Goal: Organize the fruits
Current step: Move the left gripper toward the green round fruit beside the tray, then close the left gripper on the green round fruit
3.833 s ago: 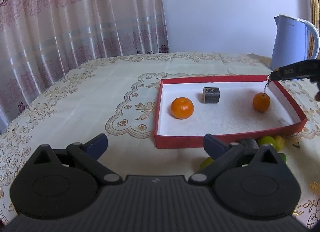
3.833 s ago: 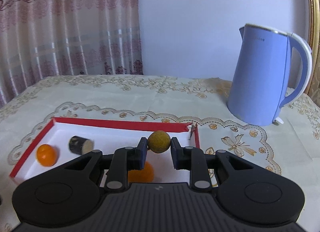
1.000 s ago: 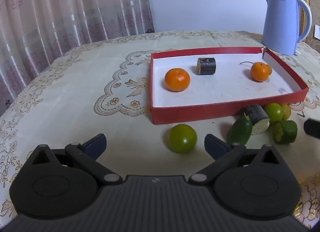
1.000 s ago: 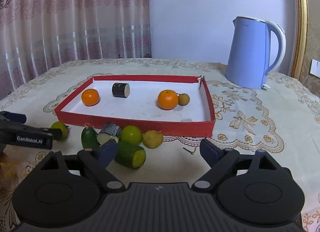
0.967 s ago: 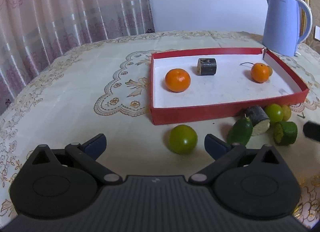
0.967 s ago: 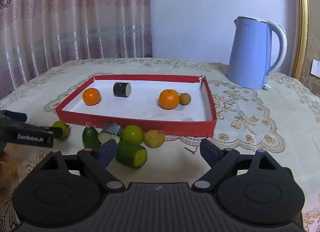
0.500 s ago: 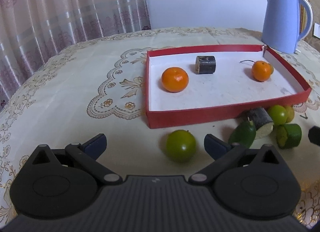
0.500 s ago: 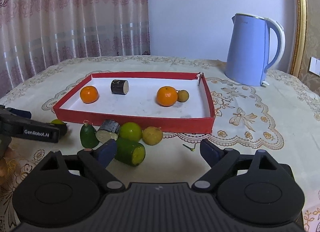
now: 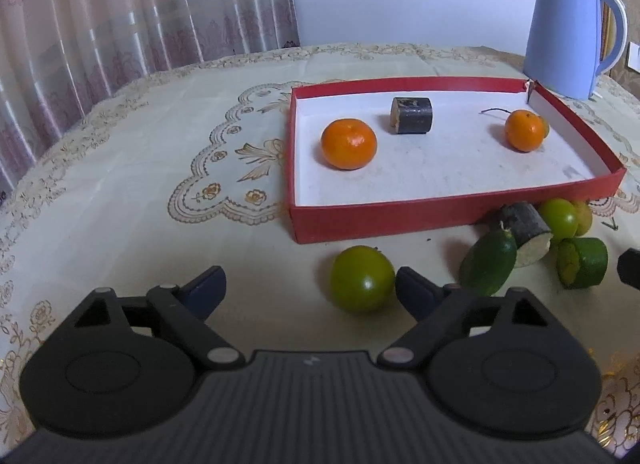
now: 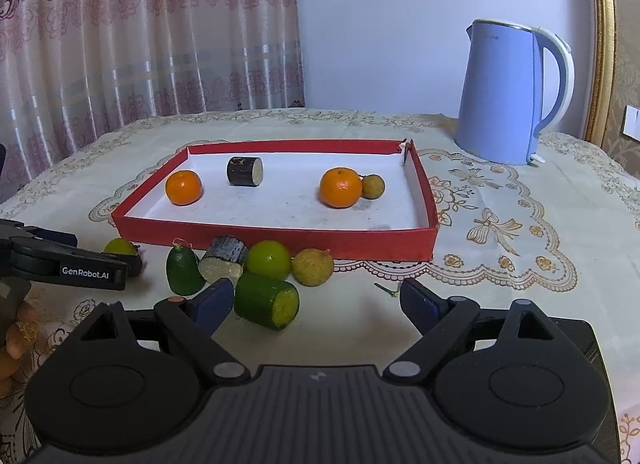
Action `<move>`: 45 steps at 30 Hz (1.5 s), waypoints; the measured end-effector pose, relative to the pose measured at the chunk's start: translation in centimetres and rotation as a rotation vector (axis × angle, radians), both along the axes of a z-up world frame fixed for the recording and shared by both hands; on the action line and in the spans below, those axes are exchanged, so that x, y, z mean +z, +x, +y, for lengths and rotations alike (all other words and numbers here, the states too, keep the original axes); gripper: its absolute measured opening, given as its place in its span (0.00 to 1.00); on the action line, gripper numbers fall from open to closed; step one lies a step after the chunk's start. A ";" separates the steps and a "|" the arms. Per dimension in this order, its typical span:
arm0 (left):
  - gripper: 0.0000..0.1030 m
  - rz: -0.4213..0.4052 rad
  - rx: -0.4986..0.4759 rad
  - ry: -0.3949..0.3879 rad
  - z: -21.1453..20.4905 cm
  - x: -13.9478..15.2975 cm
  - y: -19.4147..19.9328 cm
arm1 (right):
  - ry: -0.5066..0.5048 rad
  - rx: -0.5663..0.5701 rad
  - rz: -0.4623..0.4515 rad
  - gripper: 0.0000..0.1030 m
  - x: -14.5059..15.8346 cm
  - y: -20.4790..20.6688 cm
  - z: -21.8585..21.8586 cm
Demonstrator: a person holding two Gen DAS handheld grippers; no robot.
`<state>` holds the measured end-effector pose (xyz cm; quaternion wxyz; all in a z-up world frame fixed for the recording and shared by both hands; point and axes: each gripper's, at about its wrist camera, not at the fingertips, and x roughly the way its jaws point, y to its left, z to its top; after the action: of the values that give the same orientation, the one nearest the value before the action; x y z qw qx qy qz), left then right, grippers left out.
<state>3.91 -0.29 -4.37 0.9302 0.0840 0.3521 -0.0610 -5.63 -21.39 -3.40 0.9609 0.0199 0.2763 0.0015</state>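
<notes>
A shallow red cardboard tray with a white floor [image 9: 400, 220] is being seen on a cream tablecloth embroidered with gold flowers [image 9: 140, 168]. Inside the tray, a round orange mandarin [image 9: 349, 143] is lying near the left wall, a short dark-barked log section with a pale cut face [image 9: 412, 114] is lying behind it, and a second orange mandarin with a thin stem [image 9: 524, 130] is lying towards the right wall, with a small yellowish-brown round fruit [image 10: 373, 186] touching its far side.

The left gripper [image 9: 310, 290] is being held low over the cloth in front of the tray. Its jaws have just been closing a little, yet the fingers are still being kept widely spread. A round green citrus fruit [image 9: 362, 278] is sitting between them, just beside the right fingertip [image 9: 414, 296]; whether that pad is touching it cannot be told, and it is not being pinched.

Just in front of the tray's near wall, further fruits are lying in a cluster: an oval dark-green fruit [image 10: 182, 270], a second dark-barked log section [image 10: 223, 259], a round lime-green fruit [image 10: 268, 259], a yellow round fruit [image 10: 313, 266] and a green cylinder with a yellow cut end [image 10: 266, 300].

The right gripper [image 10: 316, 300] is being held before this cluster with its fingers spread apart and nothing gripped; the green cylinder is lying just beside its left fingertip [image 10: 212, 304].

A pale blue electric kettle [image 10: 504, 94] is standing behind the tray, to the right.
</notes>
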 end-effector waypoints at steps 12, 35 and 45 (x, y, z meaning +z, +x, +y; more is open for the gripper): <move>0.84 0.004 -0.010 -0.003 -0.4 -0.1 0.2 | -0.017 0.024 0.009 0.88 -0.4 0.3 0.9; 0.39 0.038 -0.060 -0.061 -0.8 0.1 0.2 | -0.042 0.047 0.037 0.88 -1.5 1.5 2.4; 0.32 0.041 -0.070 -0.081 -0.6 0.5 -0.2 | -0.035 0.040 0.040 0.88 -1.6 1.7 2.3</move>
<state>3.75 -0.89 -3.90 0.9227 0.0571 0.3651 -0.1094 -3.96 -19.04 -5.02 0.9552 -0.0026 0.2956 0.0154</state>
